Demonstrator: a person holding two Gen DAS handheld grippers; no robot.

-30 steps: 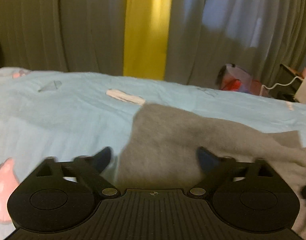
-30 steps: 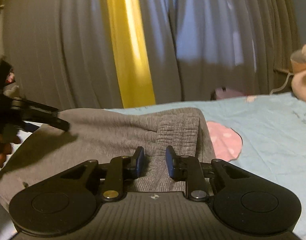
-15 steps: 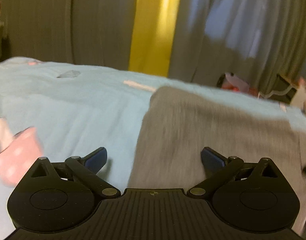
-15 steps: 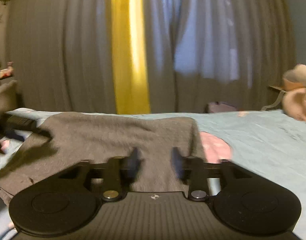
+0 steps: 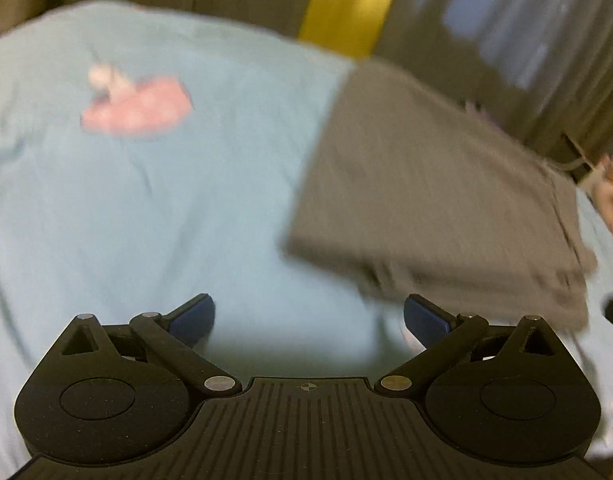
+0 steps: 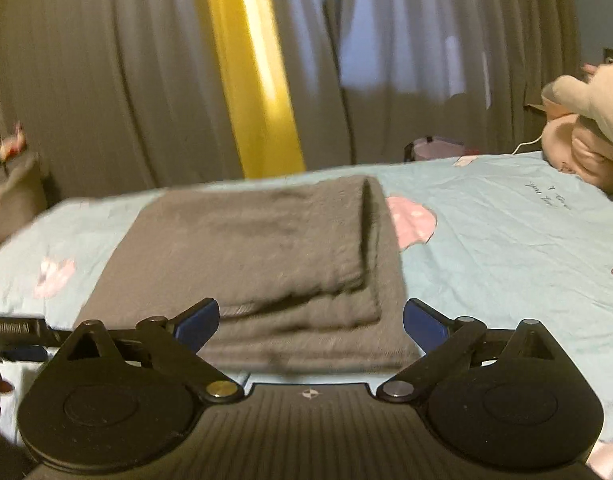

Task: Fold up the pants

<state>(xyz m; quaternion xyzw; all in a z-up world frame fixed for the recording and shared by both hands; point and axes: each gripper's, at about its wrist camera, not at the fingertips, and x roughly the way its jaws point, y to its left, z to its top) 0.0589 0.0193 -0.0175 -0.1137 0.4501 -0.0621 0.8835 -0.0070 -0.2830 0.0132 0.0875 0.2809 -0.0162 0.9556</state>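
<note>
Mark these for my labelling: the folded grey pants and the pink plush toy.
folded grey pants (image 6: 258, 248), right wrist view, middle of the top layer.
pink plush toy (image 6: 582, 148), right wrist view, its body.

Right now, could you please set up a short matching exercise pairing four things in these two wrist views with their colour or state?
Things:
1. folded fabric pants
2. cotton bed sheet
3. narrow curtain strip
4. left gripper

Colour or state:
A. yellow
B. grey, stacked in layers
C. jaws wide open, holding nothing
D. light blue with pink patches

Pairs: 1-B, 2-D, 3-A, 4-C
</note>
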